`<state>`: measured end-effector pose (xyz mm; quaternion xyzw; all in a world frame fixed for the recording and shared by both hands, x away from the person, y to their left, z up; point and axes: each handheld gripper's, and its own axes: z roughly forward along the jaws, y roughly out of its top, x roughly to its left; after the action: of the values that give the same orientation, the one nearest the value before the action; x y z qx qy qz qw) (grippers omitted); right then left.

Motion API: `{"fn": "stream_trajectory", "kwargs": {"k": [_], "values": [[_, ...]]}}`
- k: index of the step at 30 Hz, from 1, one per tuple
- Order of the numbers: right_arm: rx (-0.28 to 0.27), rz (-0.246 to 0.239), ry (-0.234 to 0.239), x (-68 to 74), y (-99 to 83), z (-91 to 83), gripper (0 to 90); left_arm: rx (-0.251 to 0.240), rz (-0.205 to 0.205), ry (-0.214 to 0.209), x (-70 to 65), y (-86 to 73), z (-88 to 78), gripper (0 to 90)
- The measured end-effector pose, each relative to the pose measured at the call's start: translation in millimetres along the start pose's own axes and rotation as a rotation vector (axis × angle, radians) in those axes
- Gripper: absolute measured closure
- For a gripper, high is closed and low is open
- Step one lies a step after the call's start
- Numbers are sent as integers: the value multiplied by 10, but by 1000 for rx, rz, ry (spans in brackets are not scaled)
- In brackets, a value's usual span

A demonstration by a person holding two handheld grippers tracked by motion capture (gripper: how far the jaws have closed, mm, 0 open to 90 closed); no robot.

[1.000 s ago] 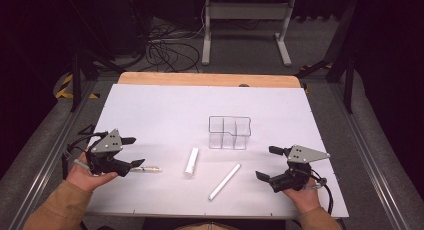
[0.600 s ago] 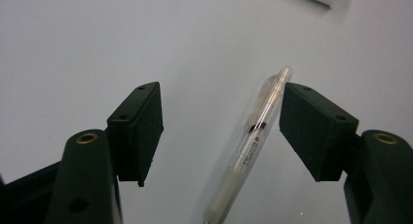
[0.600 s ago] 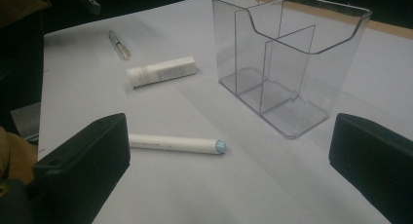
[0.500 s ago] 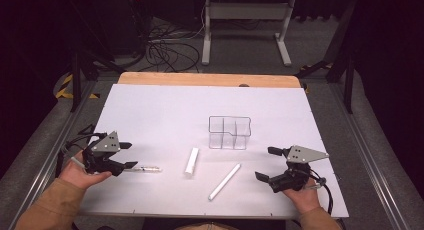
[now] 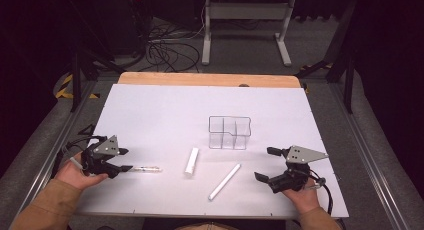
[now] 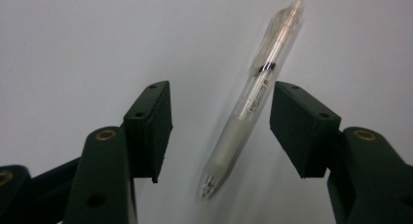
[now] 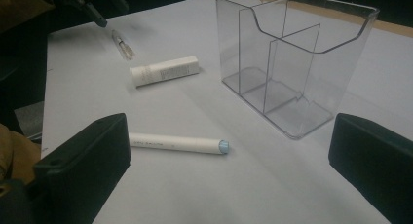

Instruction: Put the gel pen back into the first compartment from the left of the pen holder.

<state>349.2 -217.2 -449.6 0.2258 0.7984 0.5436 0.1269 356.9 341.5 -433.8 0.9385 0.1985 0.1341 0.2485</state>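
My left gripper [image 5: 127,168] closing around the clear pen [image 6: 253,107], pads not touching yet.
Near-left table [image 5: 165,110] edge close; white tube [image 5: 191,161] and organizer [image 5: 229,132] lie rightward; right gripper [image 5: 265,164] wide open, empty.

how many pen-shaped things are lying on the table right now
3. A clear pen lies between the left gripper's open jaws. A short white tube lies mid-table. A long white marker lies nearer the right gripper. The clear organizer looks empty.

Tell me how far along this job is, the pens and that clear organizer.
Nothing looks done: the clear organizer is empty. In hand: the left claw has just been closing around the clear pen, pads not yet touching it. The right claw waits open. Left on the table: that pen, the short white tube and the long white pen.
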Motion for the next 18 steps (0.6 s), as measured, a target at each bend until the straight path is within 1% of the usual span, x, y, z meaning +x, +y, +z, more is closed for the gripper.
{"fn": "stream_trajectory", "kwargs": {"k": [2,4,5,9,11,12,13,14,16,17,18], "values": [[1,0,1,0,-1,2,20,17,3,-14,20,-26,19,404],[1,0,4,1,-2,6,20,21,6,-26,45,-54,34,412],[3,0,4,3,-2,8,20,26,-1,-36,49,-70,39,422],[5,0,6,5,-5,16,20,44,10,-56,74,-118,54,453],[8,-2,8,5,-7,21,20,52,13,-55,78,-138,62,467],[8,-2,7,5,-8,25,20,47,17,-72,89,-148,74,475],[9,-1,9,6,-9,29,20,51,24,-75,96,-155,75,488],[10,-1,11,6,-10,33,20,53,19,-89,97,-166,81,498],[10,1,14,10,-10,38,20,46,10,-99,101,-186,95,520],[10,1,14,12,-10,39,20,45,24,-99,114,-192,96,533],[9,0,14,12,-10,41,20,37,26,-108,119,-201,98,550]]}}
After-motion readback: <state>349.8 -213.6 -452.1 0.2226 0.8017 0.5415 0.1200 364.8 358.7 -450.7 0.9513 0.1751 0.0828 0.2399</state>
